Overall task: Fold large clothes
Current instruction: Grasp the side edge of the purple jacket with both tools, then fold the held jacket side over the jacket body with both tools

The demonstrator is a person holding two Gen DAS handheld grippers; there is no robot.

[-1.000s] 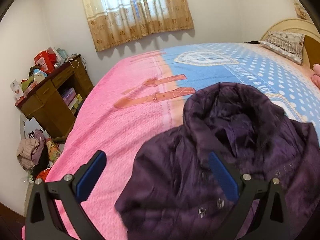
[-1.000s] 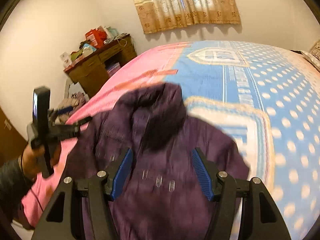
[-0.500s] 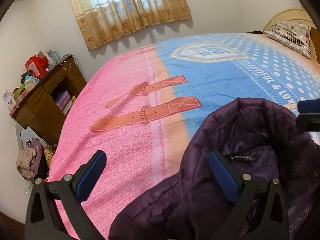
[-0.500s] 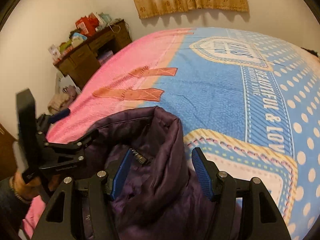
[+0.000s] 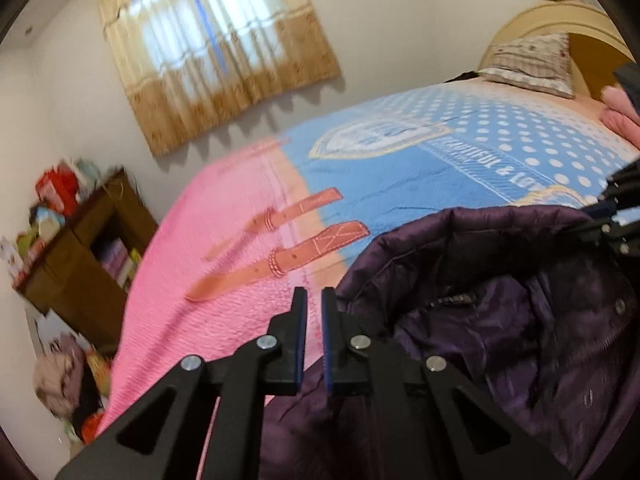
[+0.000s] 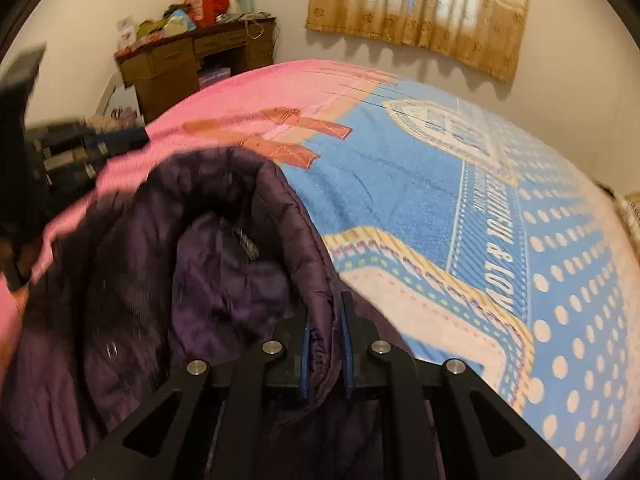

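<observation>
Pink-blue bedspread (image 6: 400, 184) — purple jacket (image 6: 224, 264) collar edge betw. right gripper (image 6: 325, 320) pads

The blue half of the bedspread (image 6: 400, 184) carries a white line of capitals reading "BEAUTIFUL & LOV", the rest cut off; the left wrist view (image 5: 400, 200) shows the same line. A small label inside the purple jacket's (image 6: 224, 280) collar is too blurred to read.
</observation>
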